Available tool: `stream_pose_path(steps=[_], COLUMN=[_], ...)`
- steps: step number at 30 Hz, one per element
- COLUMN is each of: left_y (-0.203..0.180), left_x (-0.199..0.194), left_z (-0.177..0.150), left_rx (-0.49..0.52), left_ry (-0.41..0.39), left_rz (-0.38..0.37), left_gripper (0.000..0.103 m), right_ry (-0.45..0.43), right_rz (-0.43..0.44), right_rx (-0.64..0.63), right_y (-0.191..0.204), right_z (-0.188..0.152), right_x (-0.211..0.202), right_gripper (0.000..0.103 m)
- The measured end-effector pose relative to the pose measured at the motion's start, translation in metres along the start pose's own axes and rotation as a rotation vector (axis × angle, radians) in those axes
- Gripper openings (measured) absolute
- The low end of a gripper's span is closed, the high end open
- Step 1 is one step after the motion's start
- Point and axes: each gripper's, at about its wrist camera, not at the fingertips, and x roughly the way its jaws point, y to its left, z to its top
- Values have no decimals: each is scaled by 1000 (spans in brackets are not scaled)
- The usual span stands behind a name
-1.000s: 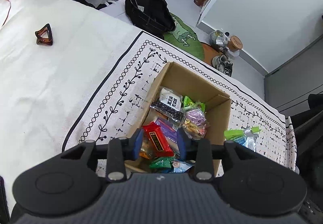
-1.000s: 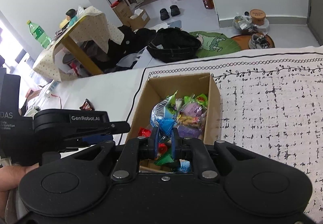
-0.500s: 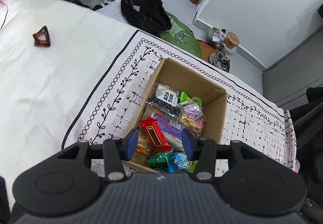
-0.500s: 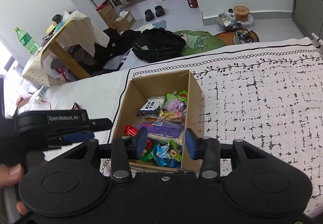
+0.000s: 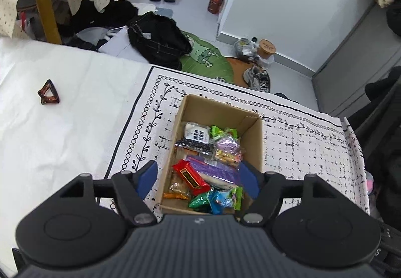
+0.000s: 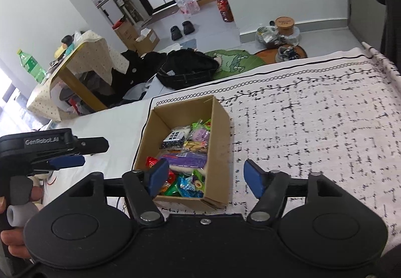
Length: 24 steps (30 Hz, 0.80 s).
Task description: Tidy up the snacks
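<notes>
A brown cardboard box stands on the patterned cloth, filled with snack packets. Among them are a red bar, a purple packet, a black-and-white packet and a blue-green packet. My left gripper hangs over the box's near end; its jaws are opening with nothing between them. My right gripper hovers above the near right corner of the box; its jaws are opening too and hold nothing. In the right wrist view the left gripper shows left of the box.
A brown hair claw lies on the white sheet to the left. The patterned cloth stretches right of the box. Beyond the far edge, on the floor, are a black bag and shoes. A person's hand holds the left gripper.
The left gripper let go of the red bar and the right gripper let go of a blue-green packet; both now lie in the box. Both jaws have spread and both grippers have drawn back.
</notes>
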Motion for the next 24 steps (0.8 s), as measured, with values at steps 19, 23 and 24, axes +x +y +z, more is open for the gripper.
stream_pose_path(steps=[19, 23, 24], left_y=[-28, -33, -33], left_x=[-48, -60, -63], left_z=[-47, -56, -58], left_rx=[172, 208, 216], left_ry=[-31, -49, -51], left_rz=[-94, -108, -111], left_gripper=[88, 90, 90], right_ry=[-124, -134, -137], right_rz=[-82, -129, -133], right_rx=[32, 40, 42], right_y=[-15, -17, -18], right_z=[-35, -45, -48], right_x=[-72, -85, -89], right_gripper=[103, 103, 103])
